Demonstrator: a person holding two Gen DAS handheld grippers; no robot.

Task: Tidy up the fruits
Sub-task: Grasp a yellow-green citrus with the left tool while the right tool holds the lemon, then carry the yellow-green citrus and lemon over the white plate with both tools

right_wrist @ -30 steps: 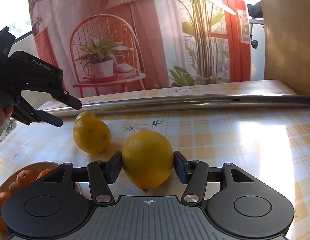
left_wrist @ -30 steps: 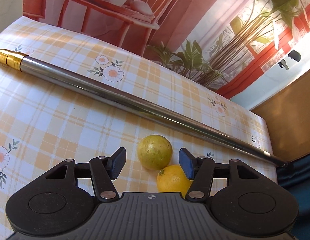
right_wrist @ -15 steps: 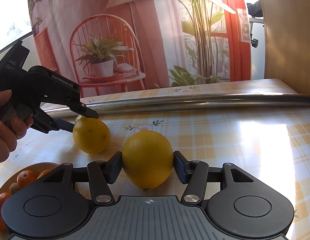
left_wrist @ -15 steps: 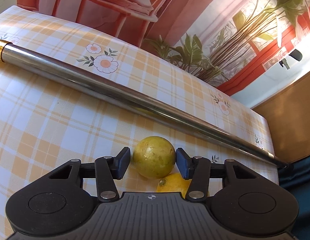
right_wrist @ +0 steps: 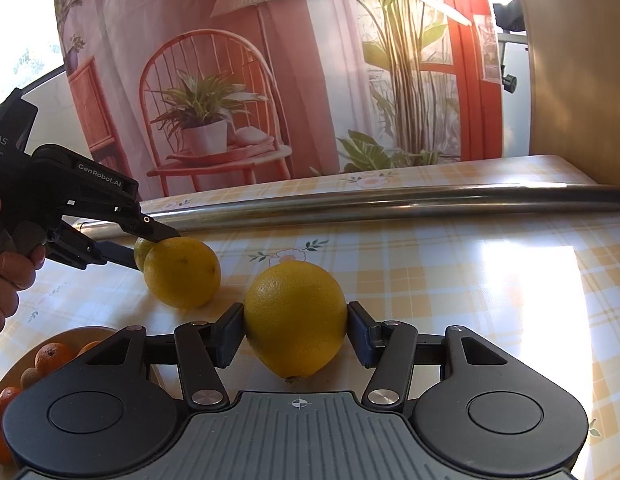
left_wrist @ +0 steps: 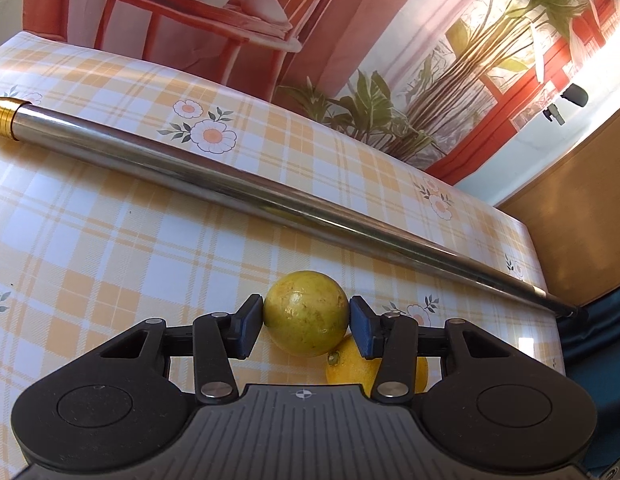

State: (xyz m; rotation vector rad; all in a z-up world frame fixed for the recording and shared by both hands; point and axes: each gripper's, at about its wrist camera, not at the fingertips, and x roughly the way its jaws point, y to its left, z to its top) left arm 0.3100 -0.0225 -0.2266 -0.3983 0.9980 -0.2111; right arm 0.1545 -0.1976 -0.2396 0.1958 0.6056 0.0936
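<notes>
**A:** Which step are you on?

**B:** The pickup, as I judge it. My left tongs (left_wrist: 306, 322) are pinching the small greenish-yellow fruit (left_wrist: 305, 312), one pad on each flank. My right tongs (right_wrist: 295, 334) are pinching the big yellow citrus (right_wrist: 295, 318) the same way. Both fruits look as if they sit on the table (left_wrist: 109, 248), though I cannot tell whether either is already a touch clear of it.

**A:** And next?

**B:** Probably a straight lift with each, then a carry to the wooden bowl (right_wrist: 75, 334) down by my right tongs' left finger, where small oranges (right_wrist: 49, 356) already lie. The left lift needs care: a second yellow citrus (left_wrist: 350, 366) lies just behind and below my left tongs' right pad, touching or nearly touching the fruit I hold, so it could roll.

**A:** What does each camera give you that the other doesn't?

**B:** Only the right wrist view shows the bowl, the hand (right_wrist: 5, 280) on the left tool, and that second citrus whole, which almost hides the small fruit. Only the left wrist view shows my pads seated on that small fruit, and the gold tip of the steel pole (left_wrist: 229, 184) lying beyond both tongs.
</notes>
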